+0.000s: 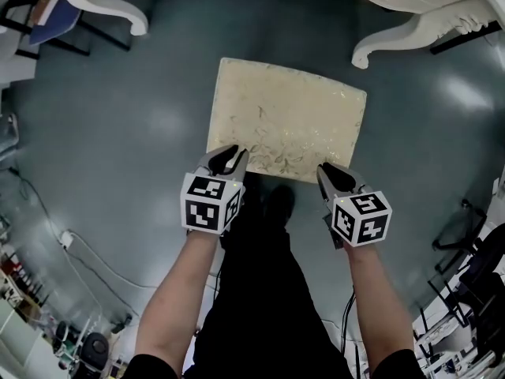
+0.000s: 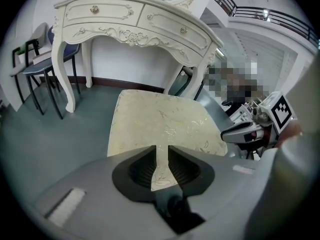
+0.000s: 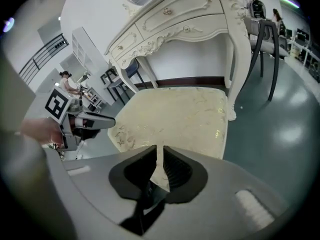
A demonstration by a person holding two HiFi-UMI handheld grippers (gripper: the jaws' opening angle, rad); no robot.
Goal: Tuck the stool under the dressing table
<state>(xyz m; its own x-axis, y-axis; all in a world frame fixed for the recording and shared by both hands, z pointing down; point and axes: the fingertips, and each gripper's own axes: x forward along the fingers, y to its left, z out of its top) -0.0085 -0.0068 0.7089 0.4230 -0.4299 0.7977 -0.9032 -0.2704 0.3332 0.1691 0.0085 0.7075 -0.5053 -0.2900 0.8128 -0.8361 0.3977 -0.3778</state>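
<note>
The stool (image 1: 288,118), a square seat with a cream and gold cushion, stands on the grey floor just short of the white dressing table (image 1: 410,24). My left gripper (image 1: 229,158) is at the seat's near left corner, shut on the cushion's edge. At the near right corner my right gripper (image 1: 335,174) is likewise shut on that edge. In the left gripper view the cushion (image 2: 160,121) runs into the narrow slot between the jaws, with the table (image 2: 130,24) straight beyond. The right gripper view shows the same seat (image 3: 180,116) and table (image 3: 185,19).
Dark chairs (image 2: 37,66) stand left of the table and another chair (image 3: 267,44) to its right. A cable (image 1: 71,247) trails over the floor at lower left. Clutter (image 1: 465,290) lines the right side. The person's legs (image 1: 264,290) are directly behind the stool.
</note>
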